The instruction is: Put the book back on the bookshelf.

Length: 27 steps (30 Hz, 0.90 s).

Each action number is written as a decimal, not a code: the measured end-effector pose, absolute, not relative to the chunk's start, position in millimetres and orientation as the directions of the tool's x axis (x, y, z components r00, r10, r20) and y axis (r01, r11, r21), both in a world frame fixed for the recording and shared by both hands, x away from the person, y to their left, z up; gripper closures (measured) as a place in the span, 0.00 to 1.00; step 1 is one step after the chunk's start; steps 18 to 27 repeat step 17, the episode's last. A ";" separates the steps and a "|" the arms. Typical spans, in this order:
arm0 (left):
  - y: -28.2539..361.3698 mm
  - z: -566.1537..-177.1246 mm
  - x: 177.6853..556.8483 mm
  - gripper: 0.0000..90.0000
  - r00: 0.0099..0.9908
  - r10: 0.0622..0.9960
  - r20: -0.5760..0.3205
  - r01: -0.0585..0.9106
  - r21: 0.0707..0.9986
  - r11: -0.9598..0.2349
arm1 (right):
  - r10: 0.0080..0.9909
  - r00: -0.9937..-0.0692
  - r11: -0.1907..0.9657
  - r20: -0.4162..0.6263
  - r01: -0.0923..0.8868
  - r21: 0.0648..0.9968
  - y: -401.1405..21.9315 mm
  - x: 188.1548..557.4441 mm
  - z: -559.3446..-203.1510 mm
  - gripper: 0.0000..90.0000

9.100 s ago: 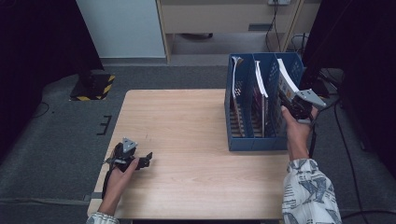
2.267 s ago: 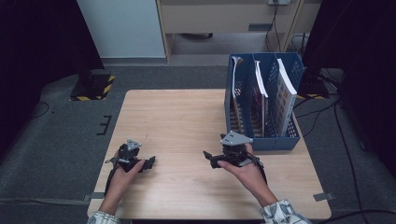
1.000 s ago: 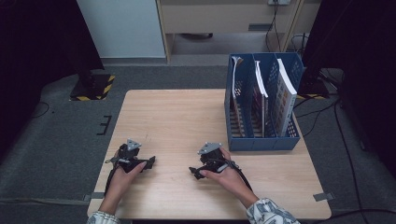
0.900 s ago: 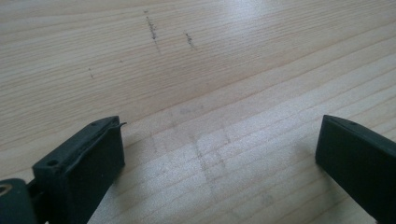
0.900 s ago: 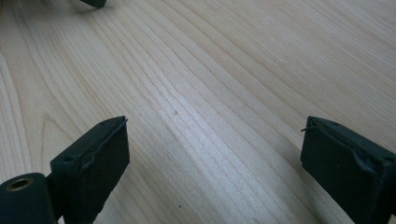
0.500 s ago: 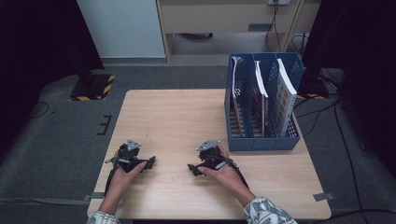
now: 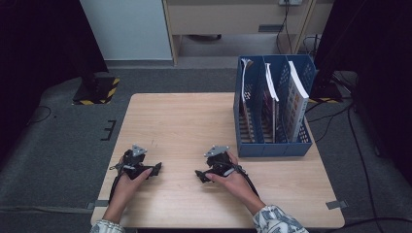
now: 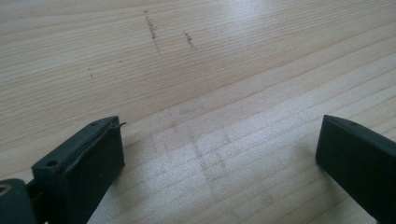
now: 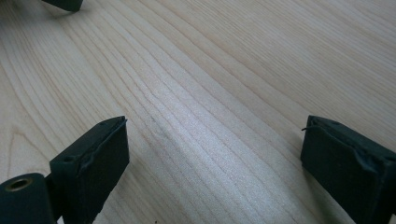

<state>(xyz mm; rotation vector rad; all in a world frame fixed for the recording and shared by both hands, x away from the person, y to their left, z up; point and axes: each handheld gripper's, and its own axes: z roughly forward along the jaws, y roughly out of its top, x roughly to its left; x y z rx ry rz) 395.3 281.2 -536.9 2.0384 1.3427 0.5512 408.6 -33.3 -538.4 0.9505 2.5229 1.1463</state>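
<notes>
**Resting both grippers on the table, jaws spread, nothing held**

Your left gripper (image 7: 156,169) sits low on the wooden table (image 7: 194,121) near its front left corner; your right gripper (image 7: 199,174) sits near the front edge, about mid-width. The two are well apart, with bare wood between them. Both point roughly toward each other.

Left gripper view: jaws wide apart, with table grain and a few faint dark scuff marks (image 8: 152,28) between and beyond them. Right gripper view: jaws equally wide, bare wood between them. A dark corner (image 9: 65,3) is cut off at the top left edge there; can't tell what it is.

Hard to make out from the high view: jaw tips are small and dark against your hands, so the spread is read from the gripper views. Your forearms are cut off at the bottom edge, with a patterned sleeve (image 7: 274,221) on the right.

Container: the blue file rack (image 7: 272,148) stands at the table's right rear, near your right gripper but not touching it. It has three slots. Upright books or magazines (image 7: 296,99) stand in them, spines and white page edges showing; titles are unreadable. The exact count per slot is unclear through the perforated walls.
</notes>
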 end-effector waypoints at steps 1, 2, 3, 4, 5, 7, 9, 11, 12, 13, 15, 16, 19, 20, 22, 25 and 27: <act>281.2 -536.9 395.3 0.00 0.394 0.919 0.003 0.656 0.699 -0.284 | 0.634 -0.771 0.503 0.059 0.469 0.726 -32.0 407.4 -538.1 0.08; 281.2 -536.9 395.3 0.00 0.394 0.919 0.004 0.656 0.699 -0.284 | 0.634 -0.771 0.503 0.059 0.469 0.726 -32.0 407.4 -538.1 0.08; 281.2 -536.9 395.3 0.00 0.394 0.919 0.004 0.657 0.699 -0.284 | 0.629 -0.777 0.527 0.022 0.447 0.723 -29.4 406.3 -539.0 0.08; 281.2 -536.9 395.3 0.00 0.394 0.919 0.004 0.657 0.699 -0.284 | 0.629 -0.777 0.527 0.022 0.447 0.723 -29.4 406.3 -539.0 0.08; 281.2 -536.9 395.3 0.00 0.394 0.919 0.003 0.656 0.699 -0.284 | 0.623 -0.782 0.545 0.006 0.440 0.713 -28.1 405.3 -538.8 0.07; 281.2 -536.9 395.3 0.00 0.394 0.919 0.004 0.656 0.699 -0.284 | 0.623 -0.782 0.545 0.006 0.441 0.713 -28.1 405.4 -538.8 0.07; 281.2 -536.9 395.3 0.00 0.394 0.919 0.004 0.656 0.699 -0.284 | 0.625 -0.780 0.545 0.006 0.442 0.713 -28.0 405.1 -538.8 0.06; 281.2 -536.9 395.3 0.00 0.394 0.919 0.004 0.656 0.699 -0.284 | 0.628 -0.779 0.541 0.005 0.441 0.716 -27.7 405.1 -539.3 0.06; 281.2 -536.9 395.3 0.00 0.394 0.919 0.004 0.656 0.699 -0.284 | 0.632 -0.775 0.542 0.004 0.446 0.712 -27.9 404.5 -538.8 0.06; 281.2 -536.9 395.3 0.00 0.394 0.919 0.004 0.656 0.699 -0.284 | 0.641 -0.768 0.538 0.004 0.453 0.711 -27.7 403.5 -538.7 0.06; 281.2 -536.9 395.3 0.00 0.394 0.919 0.004 0.656 0.699 -0.284 | 0.651 -0.759 0.527 0.006 0.457 0.717 -26.9 402.9 -539.3 0.06; 281.2 -536.9 395.3 0.00 0.394 0.919 0.004 0.657 0.699 -0.284 | 0.651 -0.759 0.527 0.006 0.457 0.717 -26.9 402.9 -539.3 0.06; 281.2 -536.9 395.3 0.00 0.394 0.919 0.003 0.656 0.699 -0.284 | 0.649 -0.760 0.531 0.006 0.460 0.712 -27.4 402.9 -538.9 0.06; 281.2 -536.9 395.3 0.00 0.394 0.919 0.003 0.656 0.699 -0.284 | 0.649 -0.760 0.531 0.006 0.460 0.712 -27.4 402.9 -538.9 0.06; 281.2 -536.9 395.3 0.00 0.394 0.919 0.003 0.656 0.699 -0.284 | 0.649 -0.760 0.531 0.006 0.460 0.712 -27.4 402.9 -538.9 0.06; 281.2 -536.9 395.3 0.00 0.394 0.919 0.003 0.656 0.699 -0.284 | 0.649 -0.760 0.531 0.006 0.460 0.712 -27.4 402.9 -538.9 0.06; 281.2 -536.9 395.3 0.00 0.394 0.919 0.003 0.656 0.699 -0.284 | 0.649 -0.760 0.531 0.006 0.460 0.712 -27.4 402.9 -538.9 0.06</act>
